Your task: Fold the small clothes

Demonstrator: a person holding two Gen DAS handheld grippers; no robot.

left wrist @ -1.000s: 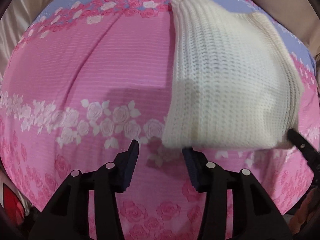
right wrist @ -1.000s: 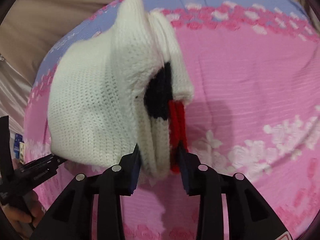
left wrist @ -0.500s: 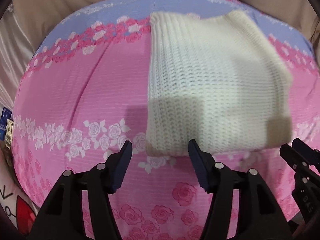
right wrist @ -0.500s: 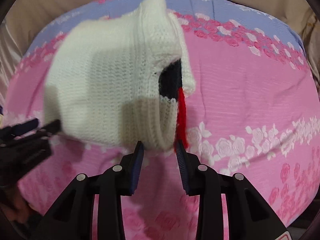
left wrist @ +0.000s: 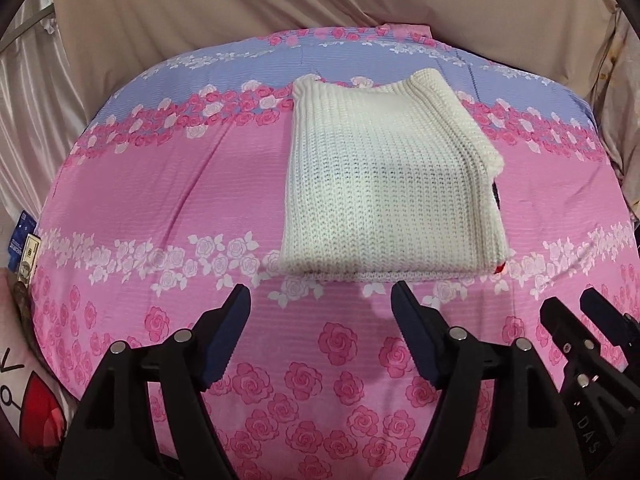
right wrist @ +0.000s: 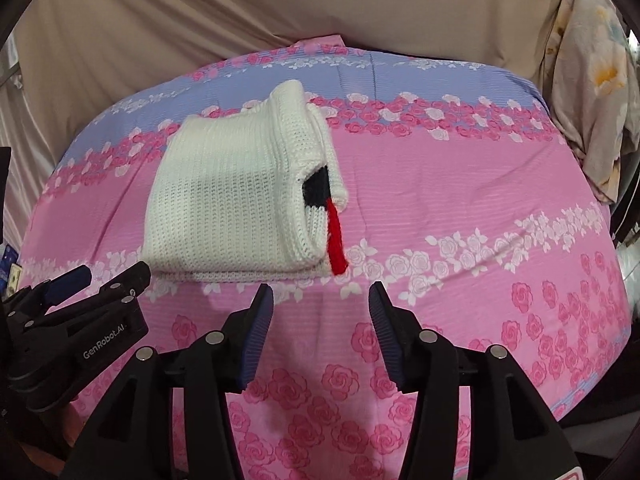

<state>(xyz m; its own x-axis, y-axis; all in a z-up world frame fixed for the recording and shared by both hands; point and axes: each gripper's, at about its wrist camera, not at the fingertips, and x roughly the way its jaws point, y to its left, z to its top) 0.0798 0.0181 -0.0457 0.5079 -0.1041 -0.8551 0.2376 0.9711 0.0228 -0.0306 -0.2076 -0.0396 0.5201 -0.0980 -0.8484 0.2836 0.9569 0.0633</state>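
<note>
A second ago the right tool (right wrist: 320, 304) was clamped on the sweater's (left wrist: 390, 200) right edge, with the knit lifted and bunched between its fingers; half a second ago the edge was only just at the fingertips; now it is released, and the sweater is left lying flat on the bedspread (left wrist: 160, 200); the left tool (left wrist: 320, 304) has likewise been drawn back from the near hem, which it was close against before; by both views the folded bundle is seen well forward of the fingertips rather than between them.

This is judged to mean that the fold is finished and set down; the sweater is now a compact white rectangle, lying on the pink band of the bedspread towards the far side, its upper edge reaching the blue band; at its right side the layers gape slightly, and a dark patch (right wrist: 316, 188) and a red strip (right wrist: 335, 242) of the inner knit are left showing; a little tidying there may be wanted, or the piece may be taken as done.

Both tools are spread wide and nothing is held in either; no cloth is touched by the fingers; they are held over the rose print just short of the near hem; the left tool is also seen in the right view at lower left, parted and empty.
</note>
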